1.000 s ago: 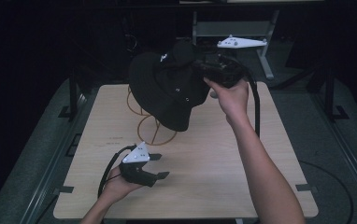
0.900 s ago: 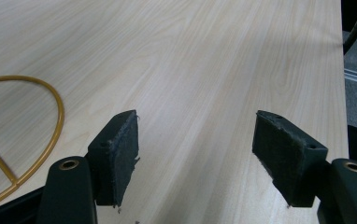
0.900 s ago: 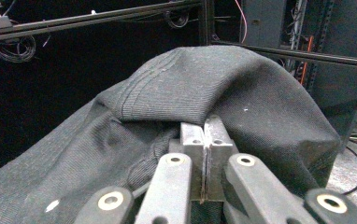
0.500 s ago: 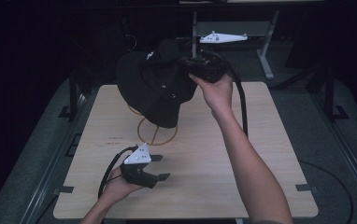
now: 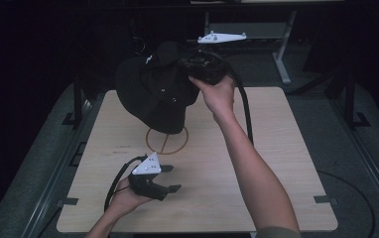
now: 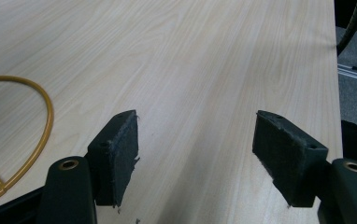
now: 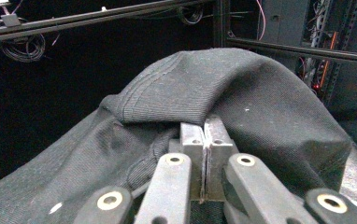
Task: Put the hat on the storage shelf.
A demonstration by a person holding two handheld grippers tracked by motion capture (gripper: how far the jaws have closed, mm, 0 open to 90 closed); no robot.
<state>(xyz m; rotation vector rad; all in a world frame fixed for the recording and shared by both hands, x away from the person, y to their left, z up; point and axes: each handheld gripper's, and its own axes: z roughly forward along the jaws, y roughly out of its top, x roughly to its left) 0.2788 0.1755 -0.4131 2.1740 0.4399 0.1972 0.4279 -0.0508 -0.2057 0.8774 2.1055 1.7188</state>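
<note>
Since a second ago the right hand-held gripper (image 5: 197,67) has carried the black hat (image 5: 155,91) leftward and a little farther from the person, so the hat now hangs above the far left part of the worktop (image 5: 277,148) instead of over its middle; the left hand-held gripper (image 5: 170,178) has kept its place. In the right gripper view the right hand-held gripper (image 7: 204,140) has its jaws pressed together on a fold of the hat's dark woven cloth (image 7: 242,93), which bunches up and over the jaw tips and drapes down on both sides. In the high view the hat is clear of the worktop, its crown drooping toward the yellow ring (image 5: 166,140) marked on the wood, and the person's right hand (image 5: 220,94) grips the tool with the forearm stretched diagonally over the board and a black cable (image 5: 244,106) looping beside the wrist. The left hand-held gripper rests low near the front left of the worktop in the left hand (image 5: 123,198); in the left gripper view its jaws (image 6: 195,154) stand spread apart with bare pale wood between them, and an arc of the yellow ring (image 6: 41,126) lies off to the left.
</note>
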